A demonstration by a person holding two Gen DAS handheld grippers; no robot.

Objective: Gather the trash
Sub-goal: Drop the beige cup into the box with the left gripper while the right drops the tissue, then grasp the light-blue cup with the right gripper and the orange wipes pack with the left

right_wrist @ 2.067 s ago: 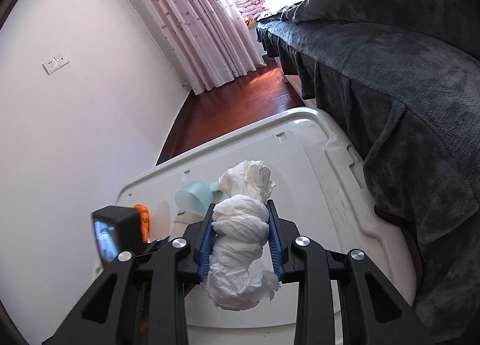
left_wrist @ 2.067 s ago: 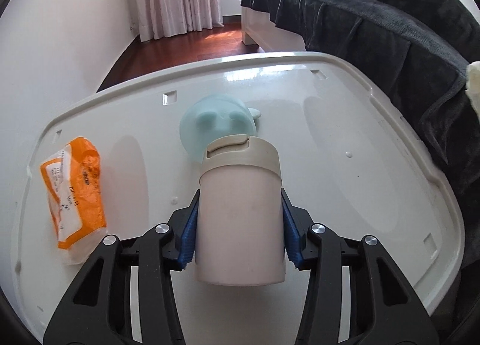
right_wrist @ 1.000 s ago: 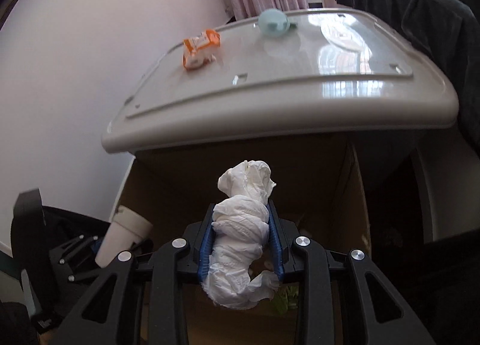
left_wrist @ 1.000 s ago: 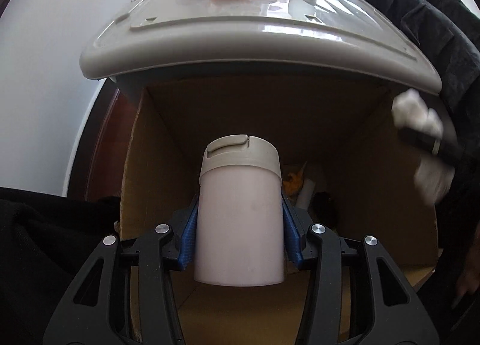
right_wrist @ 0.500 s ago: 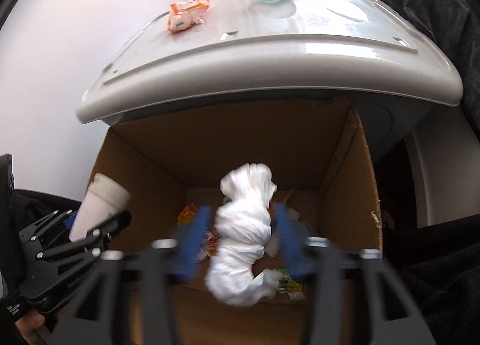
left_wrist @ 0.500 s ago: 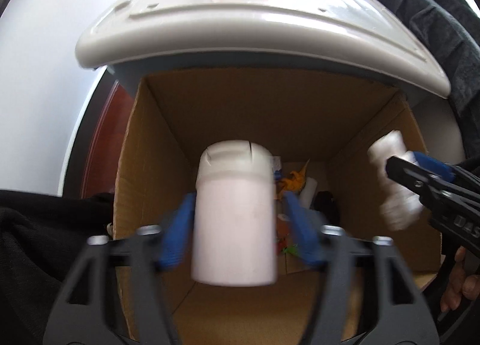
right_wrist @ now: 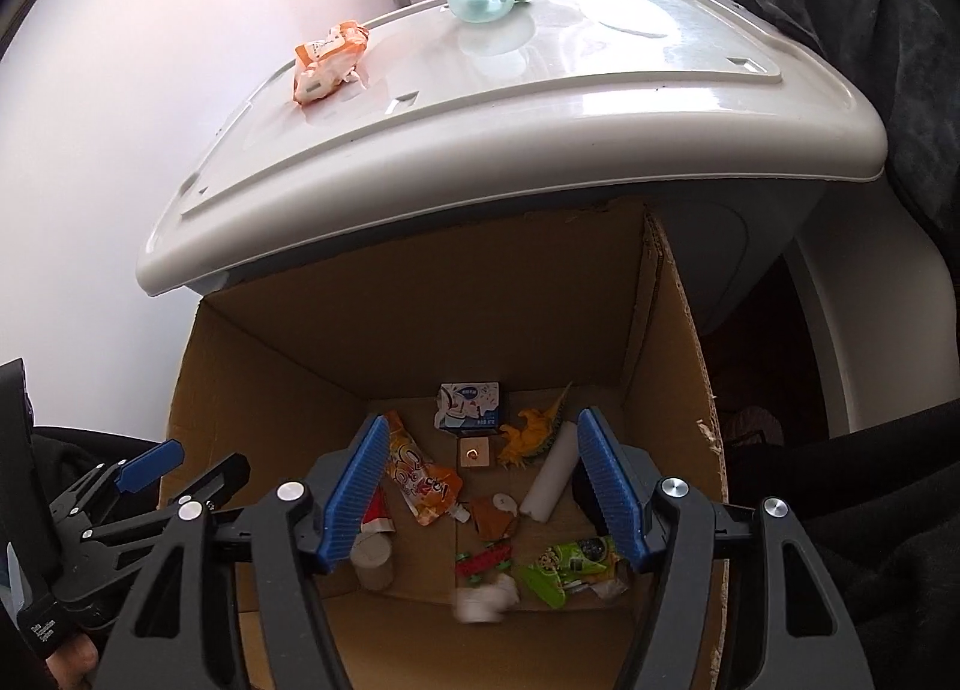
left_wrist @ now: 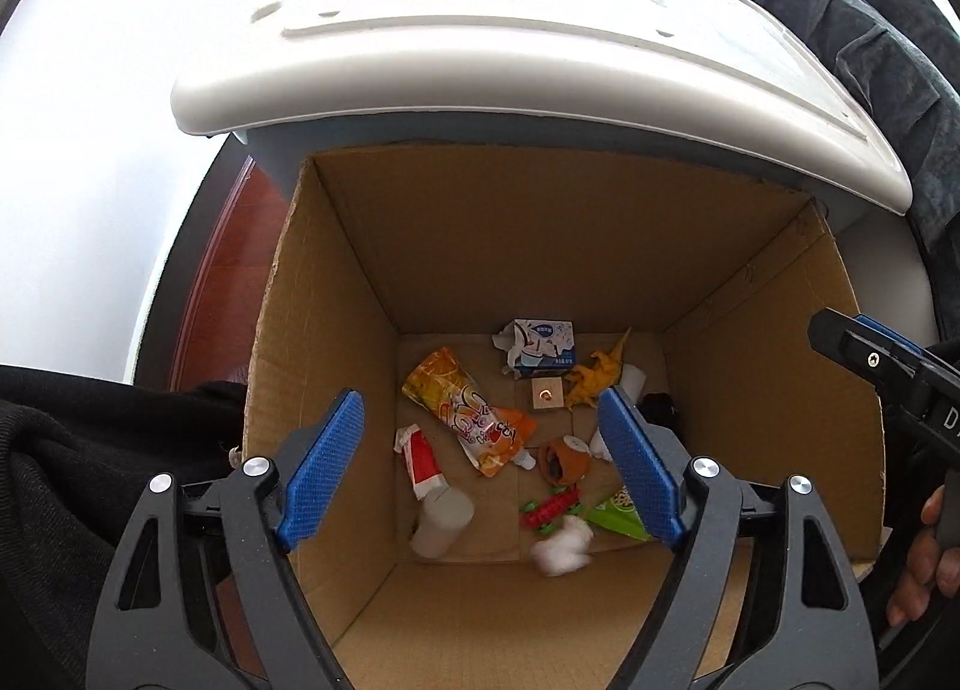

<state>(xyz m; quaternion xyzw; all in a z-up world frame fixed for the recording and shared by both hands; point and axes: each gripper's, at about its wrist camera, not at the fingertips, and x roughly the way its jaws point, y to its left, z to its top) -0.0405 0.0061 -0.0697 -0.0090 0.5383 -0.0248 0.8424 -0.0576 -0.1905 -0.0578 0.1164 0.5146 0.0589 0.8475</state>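
Left gripper [left_wrist: 480, 474] jaws just opened wide, empty; right gripper [right_wrist: 480, 489] likewise. White cylindrical plastic cup [left_wrist: 441, 522] and crumpled white tissue wad [left_wrist: 561, 552] lie on brown cardboard box [left_wrist: 540, 258] floor among wrappers. Beyond: orange snack packet [right_wrist: 327, 60] on grey plastic lid surface [right_wrist: 540, 108].

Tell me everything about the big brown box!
The cardboard box is plain brown, open at the top and standing upright on the floor. Its far wall sits under the edge of a white plastic lid. Its sides look creased, and the right rim is frayed. Wrappers, a small carton, a paper cup and a toy dinosaur lie on its bottom. Nothing grips it.
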